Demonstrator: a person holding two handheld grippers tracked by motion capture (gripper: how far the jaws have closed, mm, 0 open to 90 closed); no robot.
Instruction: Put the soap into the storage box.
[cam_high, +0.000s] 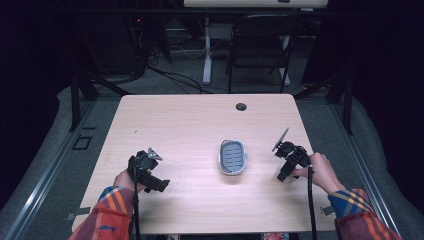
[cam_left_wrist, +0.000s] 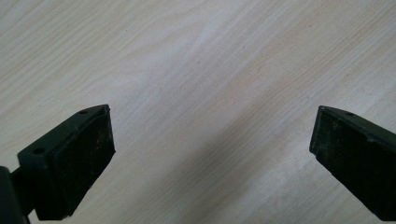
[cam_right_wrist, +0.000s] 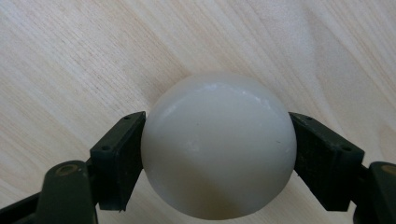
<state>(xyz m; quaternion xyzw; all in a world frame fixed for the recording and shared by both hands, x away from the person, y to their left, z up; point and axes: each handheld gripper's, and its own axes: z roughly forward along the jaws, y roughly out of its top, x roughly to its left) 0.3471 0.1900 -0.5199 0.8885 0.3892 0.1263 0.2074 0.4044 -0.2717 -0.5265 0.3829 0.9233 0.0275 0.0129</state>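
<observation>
A smooth, rounded white soap bar (cam_right_wrist: 218, 147) sits between the black jaws of my right gripper (cam_right_wrist: 218, 154), which is shut on it over the pale wood. In the high view the right gripper (cam_high: 286, 171) is at the table's right side, and a bit of the white soap bar (cam_high: 281, 176) shows beneath it. A grey oval soap dish (cam_high: 233, 157) with a ribbed floor lies at the table's middle, left of that gripper. My left gripper (cam_high: 150, 175) rests low at the left front. Its jaws (cam_left_wrist: 210, 154) stand wide open over bare wood.
The light wooden table (cam_high: 190, 125) has a round cable hole (cam_high: 241, 106) near its far edge. A black folding chair (cam_high: 260, 45) and a white desk leg (cam_high: 206, 50) stand on the floor behind the table. Sleeves in a plaid pattern enter from the bottom.
</observation>
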